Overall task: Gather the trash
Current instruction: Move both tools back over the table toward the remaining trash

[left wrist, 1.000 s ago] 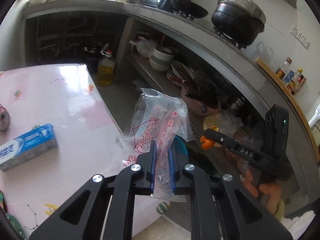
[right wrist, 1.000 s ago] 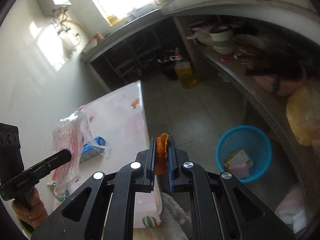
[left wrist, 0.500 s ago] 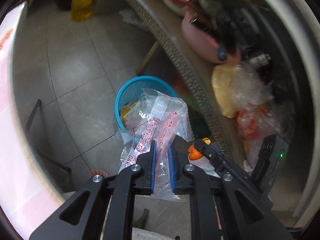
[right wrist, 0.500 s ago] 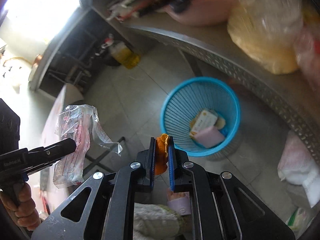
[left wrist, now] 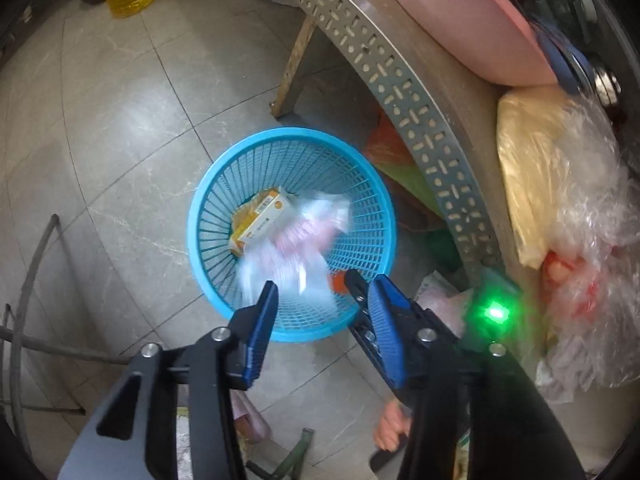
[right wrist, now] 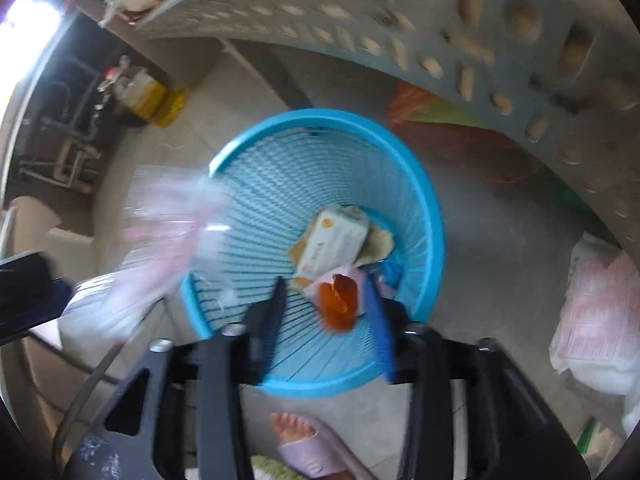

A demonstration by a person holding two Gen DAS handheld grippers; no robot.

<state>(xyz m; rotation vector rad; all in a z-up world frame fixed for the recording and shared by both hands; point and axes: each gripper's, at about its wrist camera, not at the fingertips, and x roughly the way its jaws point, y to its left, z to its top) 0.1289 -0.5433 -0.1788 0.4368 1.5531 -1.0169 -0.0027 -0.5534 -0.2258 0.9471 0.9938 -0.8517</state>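
Left wrist: plastic bag (left wrist: pixel 296 240) over blue basket (left wrist: pixel 208 200)

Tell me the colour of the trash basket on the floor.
The basket is bright sky blue, with slatted mesh walls. It shows best in the left wrist view.

We read no text in either view. Box (left wrist: pixel 262 218) in blue basket (left wrist: pixel 208 200): orange mark and dark print lines on white face, too small for us to make out; in right wrist view same box (right wrist: pixel 334 240) shows only orange dot, blurred. Plastic bag (left wrist: pixel 298 240) over basket: pink print smeared by motion, unreadable. Pink-printed packet (right wrist: pixel 596 320) on floor: lines of print, too blurred to read.
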